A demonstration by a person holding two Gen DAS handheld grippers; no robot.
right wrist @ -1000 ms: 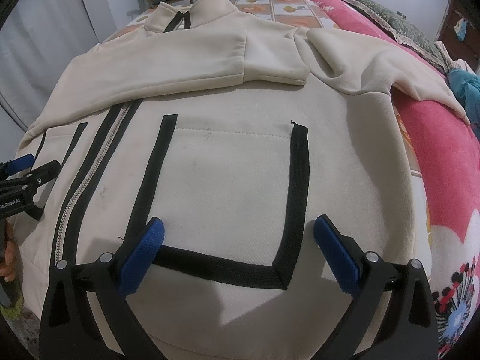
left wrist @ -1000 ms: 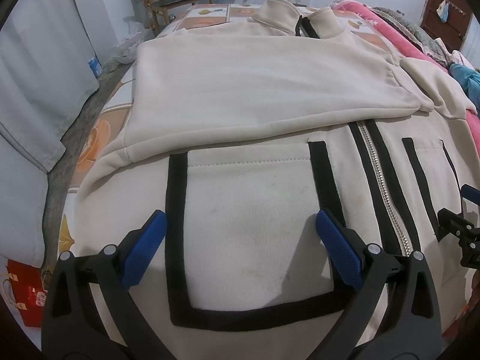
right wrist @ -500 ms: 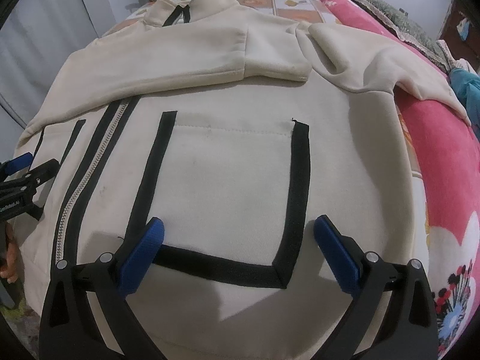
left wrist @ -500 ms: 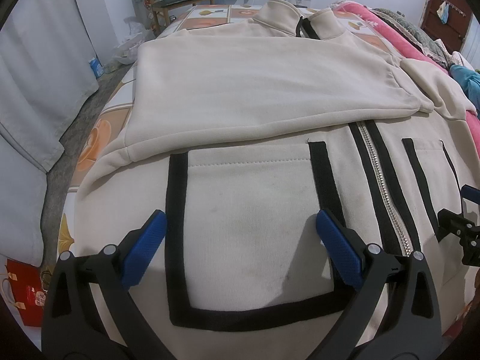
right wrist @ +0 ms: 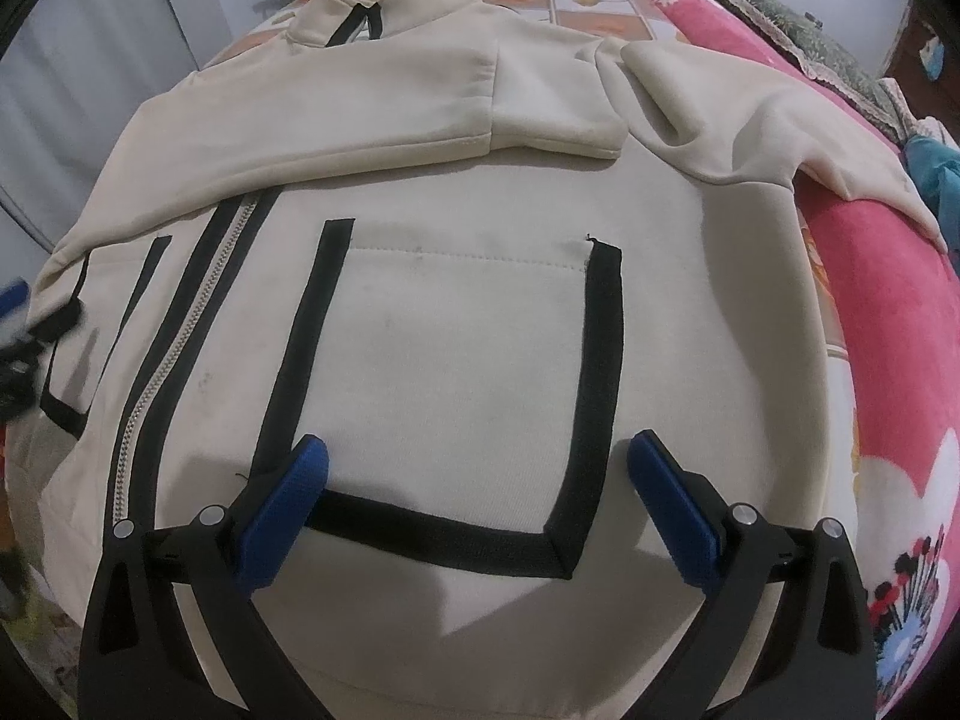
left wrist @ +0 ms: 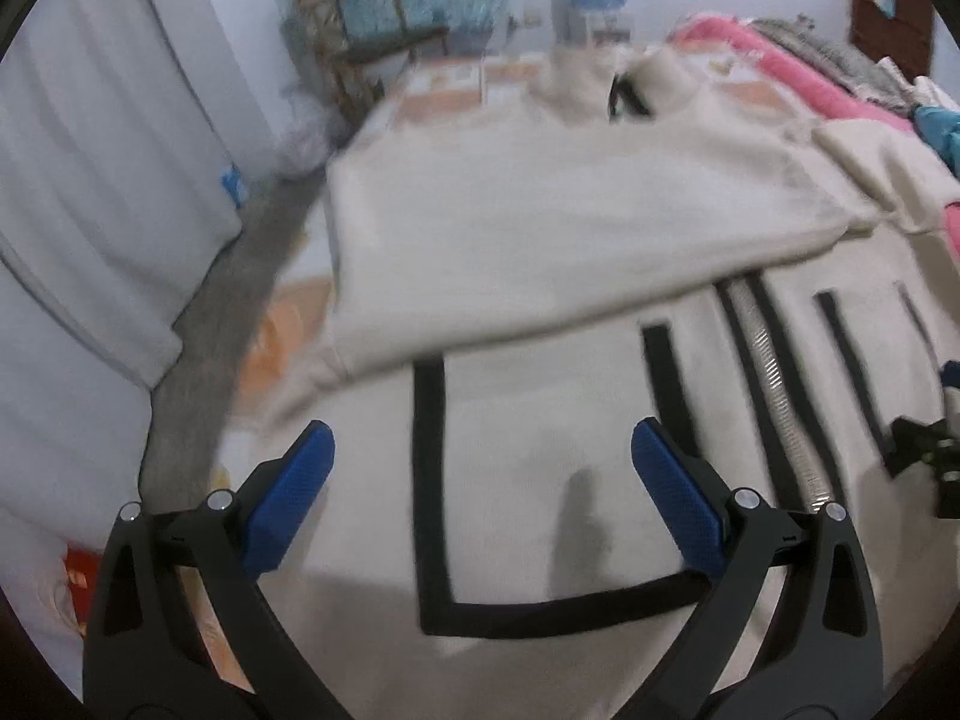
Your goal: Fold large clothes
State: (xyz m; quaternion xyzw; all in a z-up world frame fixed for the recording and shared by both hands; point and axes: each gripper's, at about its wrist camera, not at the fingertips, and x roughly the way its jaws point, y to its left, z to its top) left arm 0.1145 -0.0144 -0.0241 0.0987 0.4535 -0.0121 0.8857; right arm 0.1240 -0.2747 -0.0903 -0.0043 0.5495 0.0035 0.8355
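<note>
Left gripper (left wrist: 483, 462) shifted leftward, blurred.

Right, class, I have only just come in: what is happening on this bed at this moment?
A person holding a gripper in each hand is folding a cream zip-up jacket spread front-up on a bed. Both sleeves are already folded across the chest. The left gripper and right gripper are both open, each above one of the two black-trimmed pockets near the hem, gripping nothing. The left wrist view is blurred. The bottom fold is not yet made.
</note>
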